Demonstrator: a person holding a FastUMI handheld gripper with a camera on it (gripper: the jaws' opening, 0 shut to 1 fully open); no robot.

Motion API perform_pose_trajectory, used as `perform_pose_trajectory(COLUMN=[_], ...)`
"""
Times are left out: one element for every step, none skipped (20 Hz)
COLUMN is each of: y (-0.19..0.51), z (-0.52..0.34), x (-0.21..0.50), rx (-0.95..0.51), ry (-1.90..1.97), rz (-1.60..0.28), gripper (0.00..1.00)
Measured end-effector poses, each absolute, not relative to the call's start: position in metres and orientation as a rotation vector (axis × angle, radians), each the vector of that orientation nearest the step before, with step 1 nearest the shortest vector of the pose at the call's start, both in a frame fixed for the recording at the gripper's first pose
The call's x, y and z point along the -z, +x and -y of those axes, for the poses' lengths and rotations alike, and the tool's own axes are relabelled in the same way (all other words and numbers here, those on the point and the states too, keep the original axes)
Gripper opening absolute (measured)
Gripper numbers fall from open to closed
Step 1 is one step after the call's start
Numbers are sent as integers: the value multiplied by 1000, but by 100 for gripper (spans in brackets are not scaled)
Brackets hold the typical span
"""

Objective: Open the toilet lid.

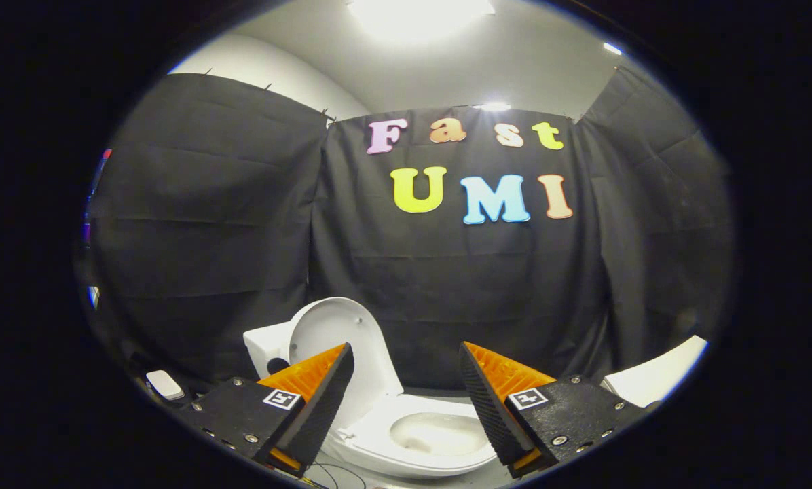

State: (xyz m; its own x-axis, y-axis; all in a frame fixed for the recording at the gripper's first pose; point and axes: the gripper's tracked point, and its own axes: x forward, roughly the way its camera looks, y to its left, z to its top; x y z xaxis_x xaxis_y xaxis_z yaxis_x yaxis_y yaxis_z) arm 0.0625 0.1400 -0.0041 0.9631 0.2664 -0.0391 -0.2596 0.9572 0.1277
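Observation:
A white toilet (416, 435) stands low ahead, just beyond my fingers, its bowl showing in the gap between them. Its lid (335, 336) is raised and stands upright against the white tank (265, 348), partly behind my left finger. The seat ring (372, 424) lies flat on the bowl. My gripper (406, 370) hangs above the toilet's front with its fingers wide apart and nothing between them, touching neither lid nor seat.
Black cloth walls close the booth behind and on both sides of the toilet. A white surface (660, 377) juts in past my right finger. A small white device (165, 385) lies low beside my left finger. Thin cables trail on the floor under the bowl.

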Motion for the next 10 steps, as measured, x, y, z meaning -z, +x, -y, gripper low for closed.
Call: perform_pose_trajectory(y=[60,56,52,45,38,31,28,26,24,23], z=[-127,-115,-104,-96,-89,-76,-62,-51,-44,-36], x=[3,2,7,16,18,16,15,16,12,3], rx=[-251,-236,-224,-227,-231,-218,-202,-192,-187,-180], ry=[134,145,151,143,122,101,86,80,82,85], rz=[-51,-47,-57,-65,-60,-50,-45,-47,-45,-33], gripper=[95,95,95,95,95,95,95,95,95,95])
